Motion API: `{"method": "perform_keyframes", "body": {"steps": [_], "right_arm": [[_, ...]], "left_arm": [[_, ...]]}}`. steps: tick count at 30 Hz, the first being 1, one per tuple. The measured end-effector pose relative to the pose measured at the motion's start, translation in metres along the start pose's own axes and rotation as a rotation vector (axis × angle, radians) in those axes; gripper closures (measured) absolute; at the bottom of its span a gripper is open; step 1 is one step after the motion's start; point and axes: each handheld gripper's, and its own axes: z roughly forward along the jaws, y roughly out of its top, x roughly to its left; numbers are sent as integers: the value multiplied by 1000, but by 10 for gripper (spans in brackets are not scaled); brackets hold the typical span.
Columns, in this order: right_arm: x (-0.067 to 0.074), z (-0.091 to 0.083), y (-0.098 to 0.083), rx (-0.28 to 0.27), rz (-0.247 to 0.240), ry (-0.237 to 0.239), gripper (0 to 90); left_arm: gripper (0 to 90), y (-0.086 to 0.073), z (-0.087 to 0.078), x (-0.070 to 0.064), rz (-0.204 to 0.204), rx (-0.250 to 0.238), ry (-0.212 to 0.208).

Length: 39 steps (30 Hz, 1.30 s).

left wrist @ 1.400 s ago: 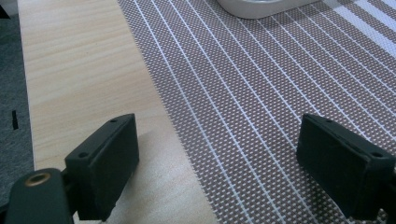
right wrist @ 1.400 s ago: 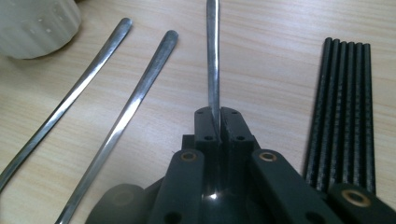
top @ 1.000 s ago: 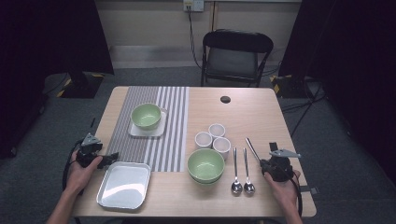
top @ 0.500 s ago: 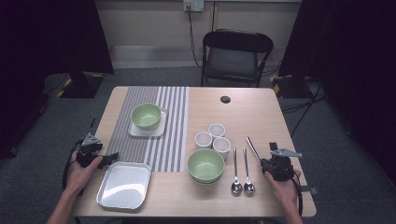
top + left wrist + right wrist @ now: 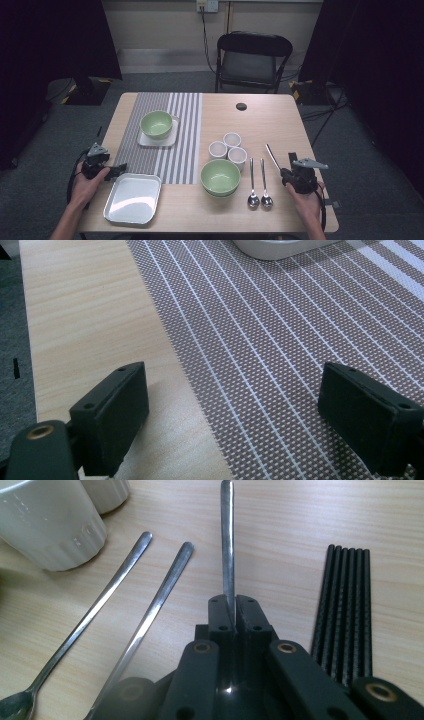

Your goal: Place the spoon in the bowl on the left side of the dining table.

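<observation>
While the right gripper (image 5: 288, 170) clamps a spoon handle (image 5: 227, 540) between its closed jaws near the table's (image 5: 260, 110) right edge, the handle sticks out toward the far side. Black chopsticks (image 5: 345, 610) lie just beside it – two more spoons (image 5: 259, 186) on the other side, then white cups (image 5: 227, 148) and a green bowl (image 5: 220, 177). Left gripper (image 5: 235, 405) – jaws apart, nothing between them, over the striped placemat's (image 5: 280, 335) left edge, near the table's left edge by a metal tray (image 5: 132, 198).
</observation>
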Motion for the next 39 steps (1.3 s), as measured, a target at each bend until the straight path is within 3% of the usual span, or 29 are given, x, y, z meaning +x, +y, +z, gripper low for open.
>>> {"method": "perform_keyframes", "body": {"steps": [8,15,18,21,25,29,32,34,36,39], "right_arm": [[2,-6,2,-27,5,9,865],[4,-12,5,-55,6,22,866],[5,-14,6,-65,4,27,866],[6,-15,7,-72,5,29,865],[9,-17,9,-84,1,39,866],[13,-21,12,-107,4,52,866],[15,-22,13,-116,2,58,866],[16,-22,14,-113,2,61,866],[16,-23,15,-119,5,61,866],[17,-25,17,-131,9,64,866]], "left_arm": [[147,0,-1,2,7,2,13],[152,2,-1,0,-12,14,18],[171,4,-3,-1,-16,33,16],[187,4,-5,1,-47,36,-2],[204,5,-7,-3,-33,53,-6],[196,9,-14,-8,-49,16,-14],[193,12,-19,-8,-70,15,-27],[199,13,-20,-10,-39,18,3],[202,15,-22,-14,-42,2,6],[205,19,-26,-19,-14,-10,14]]}}
